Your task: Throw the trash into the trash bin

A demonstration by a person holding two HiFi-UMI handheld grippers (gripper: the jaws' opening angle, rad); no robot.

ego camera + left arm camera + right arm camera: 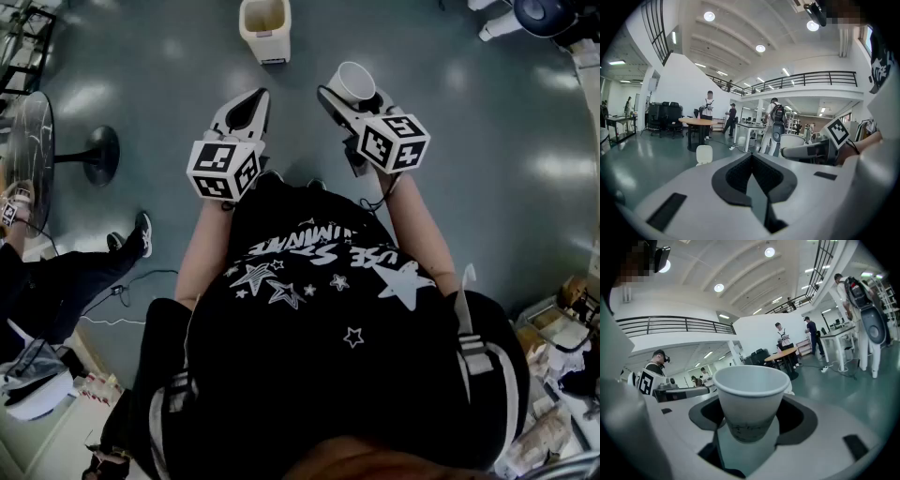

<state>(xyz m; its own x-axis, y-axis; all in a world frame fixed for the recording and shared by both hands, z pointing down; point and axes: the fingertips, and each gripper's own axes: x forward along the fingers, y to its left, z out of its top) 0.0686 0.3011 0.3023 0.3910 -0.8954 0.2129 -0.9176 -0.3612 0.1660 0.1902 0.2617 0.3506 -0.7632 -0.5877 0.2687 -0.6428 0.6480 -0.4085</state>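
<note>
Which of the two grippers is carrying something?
The right gripper, clamped on a white paper cup; the left gripper is shut with nothing between its jaws.

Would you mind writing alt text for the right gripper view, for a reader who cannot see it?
A white paper cup stands upright, mouth open, gripped between the two jaws and filling the centre of the picture. Behind it are a wide grey-green floor, a round table and several people standing.
</note>
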